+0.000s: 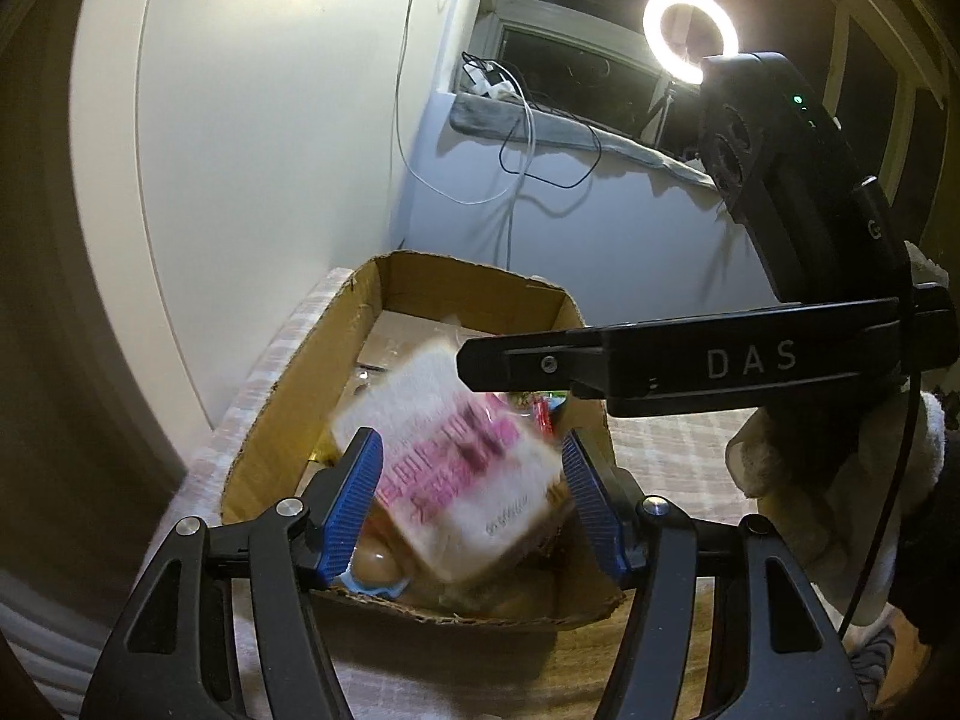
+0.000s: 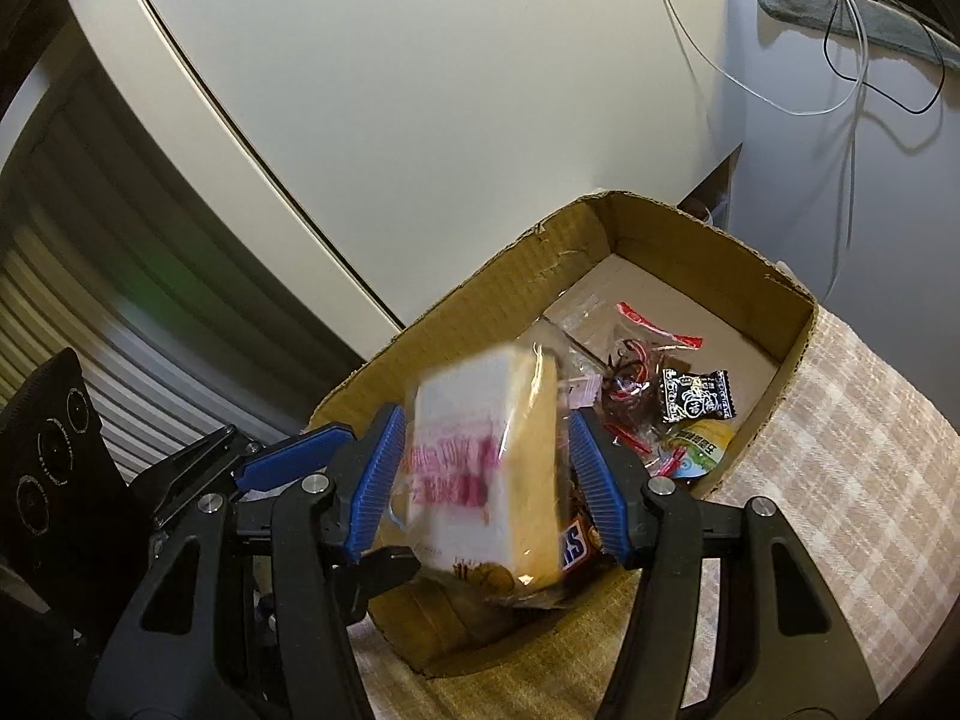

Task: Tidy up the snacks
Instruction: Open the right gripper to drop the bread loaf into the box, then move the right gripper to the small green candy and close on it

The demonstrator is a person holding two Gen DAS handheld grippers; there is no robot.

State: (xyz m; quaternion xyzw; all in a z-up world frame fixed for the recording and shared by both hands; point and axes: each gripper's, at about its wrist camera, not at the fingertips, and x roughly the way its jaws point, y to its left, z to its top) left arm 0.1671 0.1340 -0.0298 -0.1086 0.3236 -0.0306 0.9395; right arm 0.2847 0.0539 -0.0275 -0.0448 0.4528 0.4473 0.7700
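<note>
The left gripper's fingers (image 1: 360,480) and the right gripper's fingers (image 2: 384,456) stood half-wide; whether either gripped the blurred bread packet (image 1: 456,462) between them was unclear. Above the cardboard box (image 1: 282,396), it might tumble onto the snacks (image 2: 660,414).

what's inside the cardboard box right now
Inside the cardboard box: a blurred pink-and-white wrapped cake, a Snickers bar, a black-and-white candy and red-striped clear wrappers. Whatever lies under the cake is covered.
</note>
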